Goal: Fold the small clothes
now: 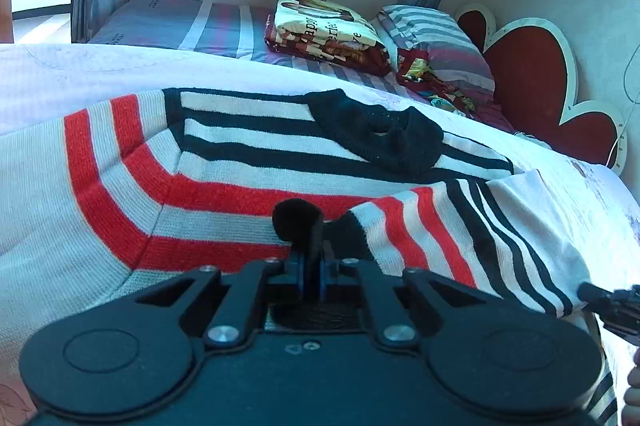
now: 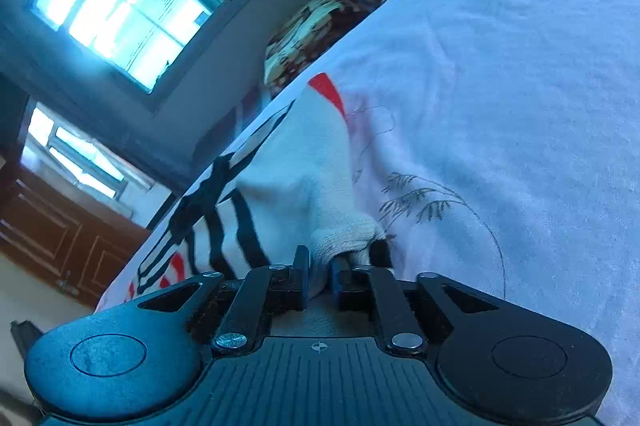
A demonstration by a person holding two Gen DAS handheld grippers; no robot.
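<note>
In my left gripper (image 1: 310, 226) the jaws are closed together, pinching the edge of the striped sweater (image 1: 240, 153) near its hem, so that I can hold this side in place. My right gripper (image 2: 320, 262) grips the white cuff of the sleeve (image 2: 304, 193), the cloth bunched between its fingers, I think in order to bring the sleeve over the body. The sweater lies flat on the white blanket (image 2: 500, 65). Farther away, folded printed bedding (image 1: 328, 25) and a striped pillow (image 1: 432, 37) rest well apart; nothing blocks the fold.
</note>
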